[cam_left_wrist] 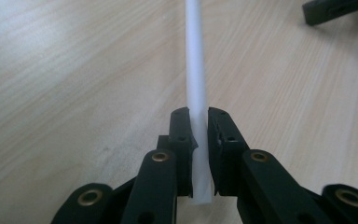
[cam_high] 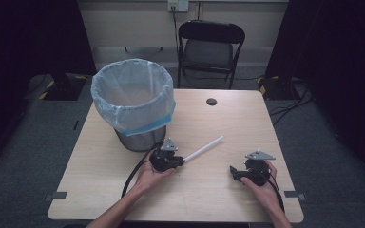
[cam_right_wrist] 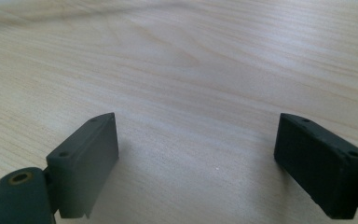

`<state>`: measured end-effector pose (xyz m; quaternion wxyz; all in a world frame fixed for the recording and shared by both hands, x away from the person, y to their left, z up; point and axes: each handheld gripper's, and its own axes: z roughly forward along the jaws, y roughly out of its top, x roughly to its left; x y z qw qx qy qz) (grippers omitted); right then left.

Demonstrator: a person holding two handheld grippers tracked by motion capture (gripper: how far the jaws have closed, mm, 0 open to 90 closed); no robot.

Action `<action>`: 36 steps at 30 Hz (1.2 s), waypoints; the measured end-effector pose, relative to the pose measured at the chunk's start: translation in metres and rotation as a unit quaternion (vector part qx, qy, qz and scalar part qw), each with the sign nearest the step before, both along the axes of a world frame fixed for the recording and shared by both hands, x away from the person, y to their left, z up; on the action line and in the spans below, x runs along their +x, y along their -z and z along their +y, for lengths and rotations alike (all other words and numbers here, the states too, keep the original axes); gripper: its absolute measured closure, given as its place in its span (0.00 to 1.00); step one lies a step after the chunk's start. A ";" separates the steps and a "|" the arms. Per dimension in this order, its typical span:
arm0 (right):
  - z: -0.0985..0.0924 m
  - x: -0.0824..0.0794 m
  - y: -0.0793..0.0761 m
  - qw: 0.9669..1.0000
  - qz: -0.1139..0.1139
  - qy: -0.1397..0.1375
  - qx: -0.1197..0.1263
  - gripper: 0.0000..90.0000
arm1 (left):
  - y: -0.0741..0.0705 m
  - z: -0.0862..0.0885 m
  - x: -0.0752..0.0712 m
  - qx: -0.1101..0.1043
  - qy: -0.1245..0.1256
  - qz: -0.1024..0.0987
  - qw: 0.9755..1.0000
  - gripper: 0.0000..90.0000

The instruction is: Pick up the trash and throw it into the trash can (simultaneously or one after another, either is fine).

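A long white tube (cam_high: 203, 148) lies slanted on the wooden table (cam_high: 228, 118), its far end toward the upper right. My left gripper (cam_high: 179, 162) is shut on the near end of the tube (cam_left_wrist: 196, 84); in the left gripper view the two black pads (cam_left_wrist: 181, 135) squeeze it from both sides just above the table. My right gripper (cam_high: 233, 172) rests low at the right of the table, held in a hand. In the right gripper view its jaws stand wide apart (cam_right_wrist: 198, 154) with bare wood between them.
A mesh waste bin (cam_high: 134, 102) lined with a pale blue bag stands at the table's back left, close behind my left gripper. A cable hole (cam_high: 211, 101) sits near the far edge. A black folding chair (cam_high: 210, 47) stands beyond the table.
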<state>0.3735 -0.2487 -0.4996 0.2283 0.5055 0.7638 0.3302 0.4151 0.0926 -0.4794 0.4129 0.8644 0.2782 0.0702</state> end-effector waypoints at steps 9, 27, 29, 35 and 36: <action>0.000 0.000 0.000 1.000 0.000 -0.001 0.000 0.14 | -0.025 0.000 -0.010 -0.030 0.021 -0.021 0.999 0.90; 0.000 0.000 0.000 1.000 0.000 -0.004 0.000 0.14 | -0.070 0.009 -0.027 -0.084 0.049 -0.057 0.994 0.90; 0.000 0.000 0.000 1.000 0.000 -0.004 0.000 0.14 | -0.074 0.011 -0.028 -0.087 0.050 -0.060 0.993 0.90; 0.000 0.000 0.000 1.000 0.000 -0.004 0.000 0.14 | -0.089 0.016 -0.031 -0.106 0.052 -0.072 0.990 0.90; 0.000 0.000 0.000 1.000 0.000 -0.004 0.000 0.14 | -0.093 0.017 -0.032 -0.108 0.054 -0.076 0.990 0.90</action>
